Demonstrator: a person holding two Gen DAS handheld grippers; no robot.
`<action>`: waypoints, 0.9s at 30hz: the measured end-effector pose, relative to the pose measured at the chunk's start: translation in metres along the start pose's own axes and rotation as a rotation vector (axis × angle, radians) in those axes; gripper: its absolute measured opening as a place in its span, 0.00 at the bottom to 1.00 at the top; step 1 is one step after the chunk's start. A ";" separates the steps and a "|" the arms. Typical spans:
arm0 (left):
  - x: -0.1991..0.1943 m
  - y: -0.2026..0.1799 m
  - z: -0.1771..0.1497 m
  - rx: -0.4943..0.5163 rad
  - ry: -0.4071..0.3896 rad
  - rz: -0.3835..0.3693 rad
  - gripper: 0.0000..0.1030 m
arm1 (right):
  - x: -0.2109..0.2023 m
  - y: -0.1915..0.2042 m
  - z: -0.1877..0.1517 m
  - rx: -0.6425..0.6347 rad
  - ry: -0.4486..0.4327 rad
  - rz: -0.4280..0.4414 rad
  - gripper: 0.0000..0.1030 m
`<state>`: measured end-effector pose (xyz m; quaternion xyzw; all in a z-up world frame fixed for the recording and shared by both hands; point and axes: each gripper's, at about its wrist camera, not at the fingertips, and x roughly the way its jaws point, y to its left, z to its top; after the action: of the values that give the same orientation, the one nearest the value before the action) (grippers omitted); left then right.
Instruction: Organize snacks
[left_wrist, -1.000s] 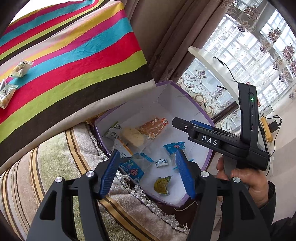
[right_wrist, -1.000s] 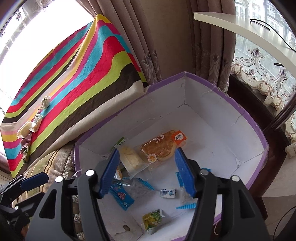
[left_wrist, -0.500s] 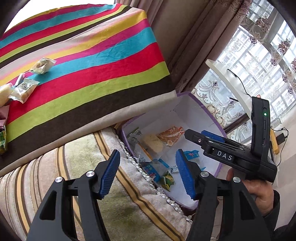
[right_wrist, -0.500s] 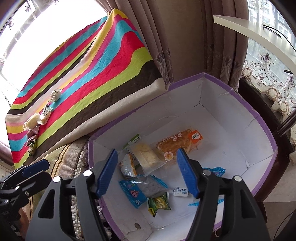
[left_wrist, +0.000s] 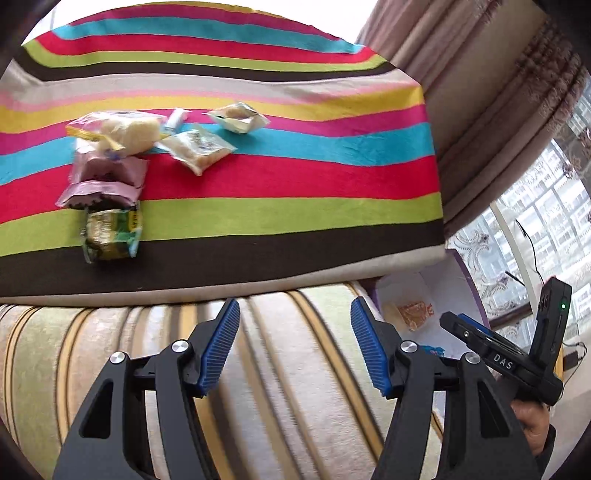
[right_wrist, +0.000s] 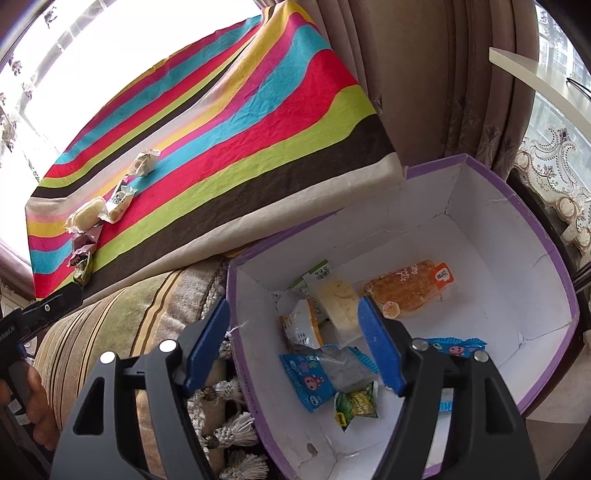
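Snacks on striped cloth (left_wrist: 258, 177): five or so packets, clustered left, green packet (left_wrist: 110, 236) nearest
Snacks in purple box (right_wrist: 546, 236): several packets on its floor
Left hand-held gripper (left_wrist: 293, 345): spread wide, empty
Right hand-held gripper (right_wrist: 293, 345): spread wide, empty, above box

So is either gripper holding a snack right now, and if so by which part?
Nothing is held. The left gripper and right gripper are both open and empty.
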<state>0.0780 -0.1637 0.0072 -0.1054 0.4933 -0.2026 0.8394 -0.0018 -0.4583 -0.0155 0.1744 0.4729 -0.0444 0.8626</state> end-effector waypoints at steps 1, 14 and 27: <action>-0.003 0.010 0.002 -0.024 -0.012 0.013 0.60 | 0.001 0.003 0.000 -0.008 0.003 0.006 0.70; -0.015 0.102 0.023 -0.217 -0.049 0.182 0.68 | 0.011 0.062 0.010 -0.133 0.026 0.077 0.70; 0.027 0.102 0.053 -0.115 0.033 0.289 0.70 | 0.021 0.122 0.028 -0.216 0.038 0.143 0.77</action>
<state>0.1600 -0.0852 -0.0263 -0.0779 0.5276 -0.0526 0.8442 0.0620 -0.3517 0.0121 0.1144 0.4777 0.0718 0.8681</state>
